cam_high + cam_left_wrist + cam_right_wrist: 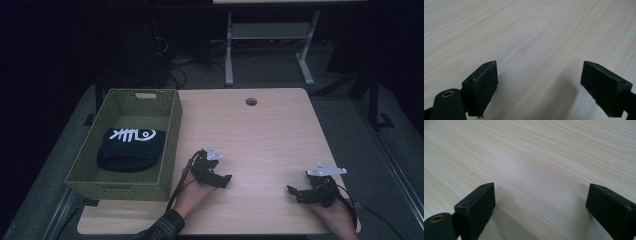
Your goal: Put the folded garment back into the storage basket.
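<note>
My left gripper [226,181] rests low over the light wooden table [260,130], just right of a green woven basket [170,150]. Its jaws stand wide apart over bare wood in the left gripper view [540,82], so it is open and holds nothing. My right gripper [292,192] sits near the table's front right, pointing left. It is open too, with nothing between its jaws in the right gripper view [541,205]. Inside the basket lies a folded black cloth [131,149] with a white fish-bone print.
The basket stands on the table's left side, overhanging its left edge. A round cable hole [251,102] sits near the far edge. Beyond the table stand a white desk frame [265,45] and cables on the dark floor.
</note>
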`<state>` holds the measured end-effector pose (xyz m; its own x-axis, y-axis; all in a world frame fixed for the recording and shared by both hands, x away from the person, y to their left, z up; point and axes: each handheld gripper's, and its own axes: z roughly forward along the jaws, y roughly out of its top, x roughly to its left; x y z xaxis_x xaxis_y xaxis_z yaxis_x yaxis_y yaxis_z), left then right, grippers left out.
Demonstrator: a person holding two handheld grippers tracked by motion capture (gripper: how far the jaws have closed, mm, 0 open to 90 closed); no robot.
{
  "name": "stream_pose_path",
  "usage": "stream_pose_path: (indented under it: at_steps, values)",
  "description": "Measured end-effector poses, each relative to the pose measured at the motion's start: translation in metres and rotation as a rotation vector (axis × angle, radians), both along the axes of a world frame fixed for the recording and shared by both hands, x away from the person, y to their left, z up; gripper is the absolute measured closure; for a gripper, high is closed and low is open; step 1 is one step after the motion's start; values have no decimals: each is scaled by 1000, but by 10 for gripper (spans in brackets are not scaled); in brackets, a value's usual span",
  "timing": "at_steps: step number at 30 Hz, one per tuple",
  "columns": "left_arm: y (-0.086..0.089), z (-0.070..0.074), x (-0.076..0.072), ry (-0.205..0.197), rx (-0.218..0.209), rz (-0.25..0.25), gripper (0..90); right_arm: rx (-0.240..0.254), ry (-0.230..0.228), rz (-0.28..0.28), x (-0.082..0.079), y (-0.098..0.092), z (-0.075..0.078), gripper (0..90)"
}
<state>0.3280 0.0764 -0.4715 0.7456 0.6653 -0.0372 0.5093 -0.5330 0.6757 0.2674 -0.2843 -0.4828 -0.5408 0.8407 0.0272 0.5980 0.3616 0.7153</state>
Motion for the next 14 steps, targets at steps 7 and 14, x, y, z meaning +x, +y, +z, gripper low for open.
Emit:
stream_pose_path:
  at_steps: [7, 14]
  values:
    - [0, -5, -5, -67, 3, -2, 131, 0, 0, 0, 0, 0, 0, 83]
    - [2, -7, -6, -76, -9, -5, 130, 1, 1, -1, 0, 0, 0, 83]
